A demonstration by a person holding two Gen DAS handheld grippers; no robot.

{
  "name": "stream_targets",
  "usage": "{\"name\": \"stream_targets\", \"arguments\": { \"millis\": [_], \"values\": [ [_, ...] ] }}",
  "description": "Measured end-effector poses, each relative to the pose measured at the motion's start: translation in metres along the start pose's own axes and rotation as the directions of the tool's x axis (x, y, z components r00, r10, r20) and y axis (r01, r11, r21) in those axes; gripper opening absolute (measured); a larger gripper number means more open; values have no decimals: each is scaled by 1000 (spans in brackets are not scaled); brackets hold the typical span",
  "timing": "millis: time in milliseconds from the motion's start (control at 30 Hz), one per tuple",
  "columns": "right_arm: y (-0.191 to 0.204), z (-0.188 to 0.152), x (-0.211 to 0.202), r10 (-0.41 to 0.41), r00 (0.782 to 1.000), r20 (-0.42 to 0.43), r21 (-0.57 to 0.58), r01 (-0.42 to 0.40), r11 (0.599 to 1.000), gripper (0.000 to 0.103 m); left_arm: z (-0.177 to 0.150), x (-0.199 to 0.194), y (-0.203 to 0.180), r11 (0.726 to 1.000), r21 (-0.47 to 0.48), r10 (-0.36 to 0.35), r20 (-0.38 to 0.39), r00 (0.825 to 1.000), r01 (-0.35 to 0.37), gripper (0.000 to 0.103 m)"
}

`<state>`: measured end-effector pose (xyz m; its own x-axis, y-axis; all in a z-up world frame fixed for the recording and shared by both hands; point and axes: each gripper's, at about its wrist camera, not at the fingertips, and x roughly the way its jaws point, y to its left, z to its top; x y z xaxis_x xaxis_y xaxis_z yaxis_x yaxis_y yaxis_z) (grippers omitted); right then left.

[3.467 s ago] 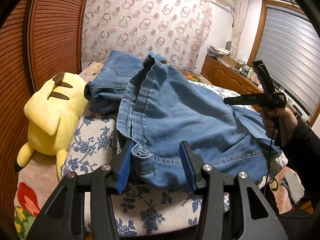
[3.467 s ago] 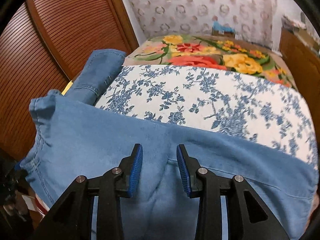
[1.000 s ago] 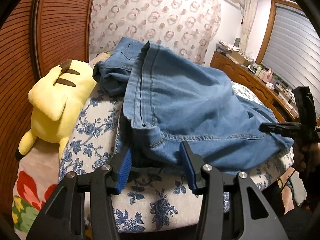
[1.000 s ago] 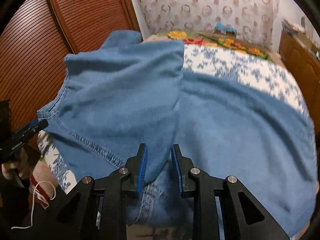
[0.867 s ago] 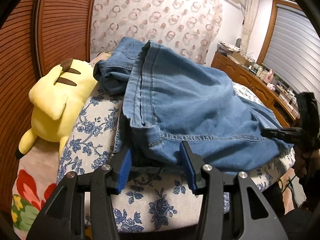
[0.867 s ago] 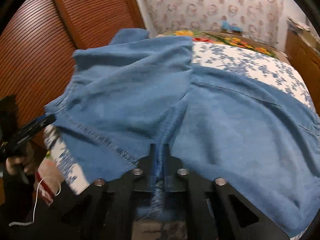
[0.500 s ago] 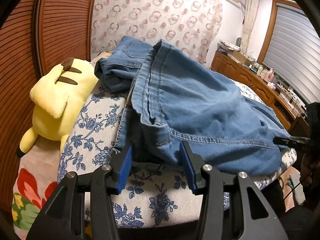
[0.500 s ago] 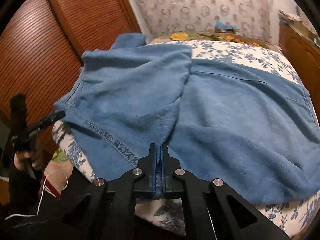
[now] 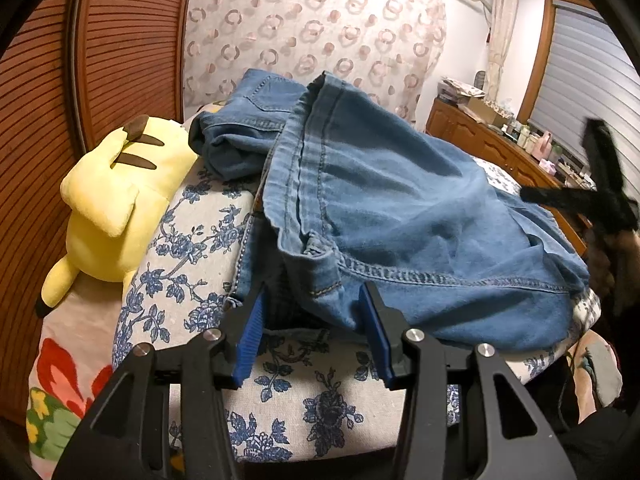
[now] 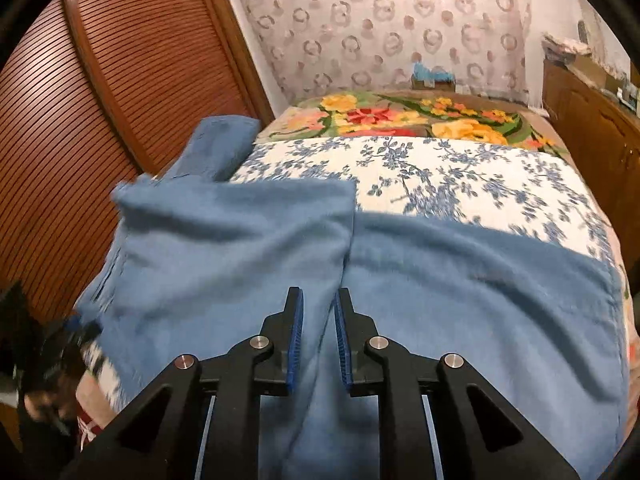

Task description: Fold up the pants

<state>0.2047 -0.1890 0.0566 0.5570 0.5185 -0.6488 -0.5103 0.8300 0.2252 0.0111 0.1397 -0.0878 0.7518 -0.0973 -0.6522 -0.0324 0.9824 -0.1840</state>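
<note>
Blue denim pants [image 9: 400,216] lie bunched on the bed, one leg folded over the other; they also show in the right wrist view [image 10: 240,248]. My left gripper [image 9: 312,320] is open at the near edge, its blue pads either side of the hem corner, not gripping. My right gripper [image 10: 318,320] is partly open above the pants, nothing clamped between its pads. It also shows blurred in the left wrist view [image 9: 588,196] at the far right. The waist end [image 9: 256,120] lies crumpled at the back.
A yellow plush toy [image 9: 116,196] lies left of the pants by the wooden slatted doors [image 9: 48,100]. The bed has a blue floral sheet [image 10: 460,176] and a bright flowered blanket [image 10: 400,116]. A wooden dresser [image 9: 500,148] stands on the right.
My right gripper was shut on the pants' edge half a second ago; it has opened and lifted. The pants have settled lower and flatter. My left gripper stays open.
</note>
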Motion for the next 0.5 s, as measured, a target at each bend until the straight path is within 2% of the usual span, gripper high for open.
{"name": "stream_targets", "arguments": {
  "millis": [133, 267, 500],
  "values": [
    [0, 20, 41, -20, 999, -46, 44, 22, 999, 16, 0, 0, 0, 1000, -1, 2, -2, 1000, -2, 48],
    [4, 43, 67, -4, 998, -63, 97, 10, 995, 16, -1, 0, 1, 1000, 9, -4, -4, 1000, 4, 48],
    [-3, 69, 90, 26, 996, -91, 192, -8, 981, 15, -2, 0, -1, 1000, 7, -4, -2, 1000, 4, 48]
  ]
}}
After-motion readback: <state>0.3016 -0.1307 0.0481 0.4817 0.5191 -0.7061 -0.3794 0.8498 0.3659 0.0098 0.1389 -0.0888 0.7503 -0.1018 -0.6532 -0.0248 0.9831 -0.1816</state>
